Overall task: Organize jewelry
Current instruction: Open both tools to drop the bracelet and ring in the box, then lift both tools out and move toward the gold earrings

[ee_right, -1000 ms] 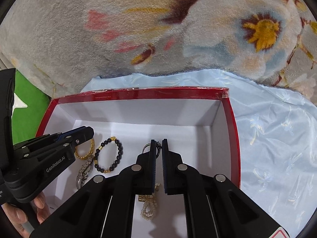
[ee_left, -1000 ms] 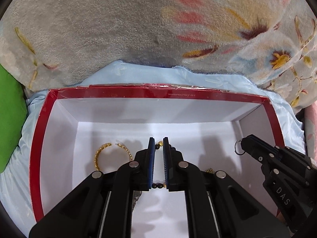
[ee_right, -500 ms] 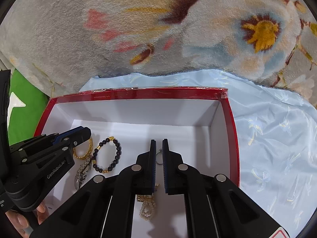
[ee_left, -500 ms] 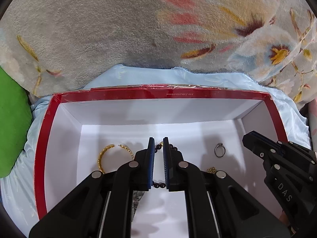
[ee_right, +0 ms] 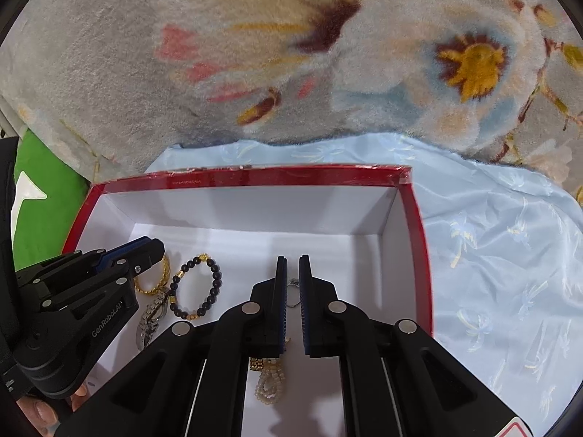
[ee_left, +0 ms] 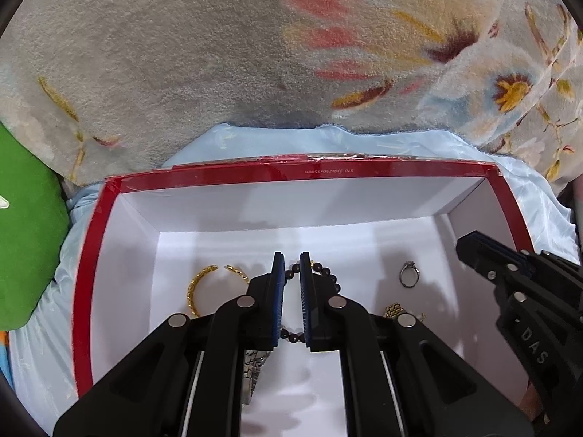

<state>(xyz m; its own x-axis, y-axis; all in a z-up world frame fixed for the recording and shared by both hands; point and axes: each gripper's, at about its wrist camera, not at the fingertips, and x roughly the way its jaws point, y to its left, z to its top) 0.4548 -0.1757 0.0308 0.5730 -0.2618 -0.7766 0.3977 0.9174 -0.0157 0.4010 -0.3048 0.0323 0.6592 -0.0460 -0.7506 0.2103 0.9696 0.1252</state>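
A red-rimmed white box (ee_left: 364,169) (ee_right: 291,174) holds the jewelry. The silver ring (ee_left: 410,274) lies on its floor at the right; in the right wrist view it shows between the fingers (ee_right: 292,284). A gold bangle (ee_left: 198,287) (ee_right: 151,280), a dark bead bracelet (ee_left: 324,273) (ee_right: 198,289), a silver watch (ee_left: 253,367) (ee_right: 151,318) and a pearl piece (ee_right: 269,382) also lie inside. My left gripper (ee_left: 291,258) hovers above the bead bracelet, nearly closed and empty. My right gripper (ee_right: 292,260) is above the ring, slightly parted and empty.
The box sits on light blue satin cloth (ee_right: 510,255) over a floral plush blanket (ee_left: 255,54). A green cushion (ee_left: 25,236) lies at the left. Each gripper shows in the other's view, the right one (ee_left: 510,276) and the left one (ee_right: 91,276).
My right gripper held the ring a second ago, then parted and let it drop to the box floor. It has since drawn back. The left gripper shifted slightly.
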